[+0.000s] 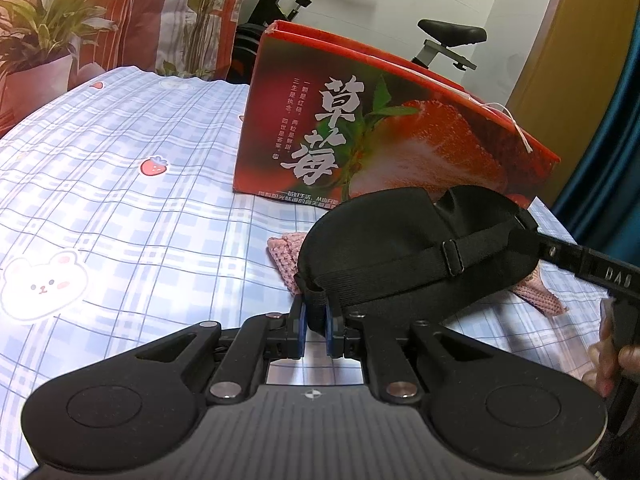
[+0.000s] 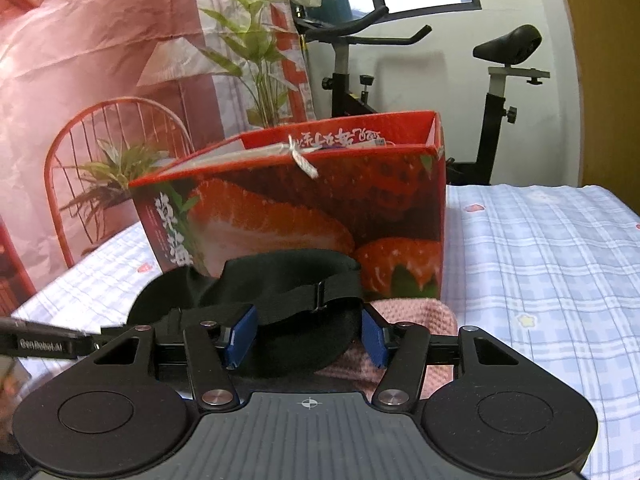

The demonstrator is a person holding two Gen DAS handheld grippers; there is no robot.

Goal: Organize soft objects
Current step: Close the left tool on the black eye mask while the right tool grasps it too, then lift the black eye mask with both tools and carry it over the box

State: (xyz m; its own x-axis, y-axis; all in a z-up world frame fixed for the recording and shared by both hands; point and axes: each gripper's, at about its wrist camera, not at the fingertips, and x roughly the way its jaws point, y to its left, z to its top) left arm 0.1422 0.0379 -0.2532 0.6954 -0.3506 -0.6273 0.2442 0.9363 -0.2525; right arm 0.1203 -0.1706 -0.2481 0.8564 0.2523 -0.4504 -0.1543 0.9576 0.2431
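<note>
Pinching 1 end of the mask (image 1: 404, 240), L gripper (image 1: 316, 320) has its blue pads pressed together on the strap/edge fold.

Item 1: mask, black, padded, w/ adjustable strap. Location: just in front of the box (image 1: 360, 120), raised off the cloth, draped over the pink knit (image 1: 286, 258).

Item 2: R gripper (image 2: 308, 338). Pads spread about halfway, 1 on each side of the mask's other end; can't tell if they press it or only flank it.

Item 3: pink knit. Location: in front of the box, under the mask, lying on the tablecloth (image 1: 120, 200).

Item 4: box, red, strawberry print, open top. Judged the likely destination.

Risks:
- L grip sits on a thin fold; a tug could slip it out, mask drops short of the box.
- If R closes low, it may catch the knit along w/ the mask, dragging both.
- Loose strap could snag the box rim or its white string (image 2: 304, 160) on the way in.
- A shove against the box wall may tip or slide it; looks light.

View notes:
- L wrist: shows the pinch itself, box front w/ lettering, R tool entering from the right w/ fingers (image 1: 608, 364) around it.
- R wrist: shows box interior w/ contents already inside, and the knit to the right of the mask; L pinch not visible there.
</note>
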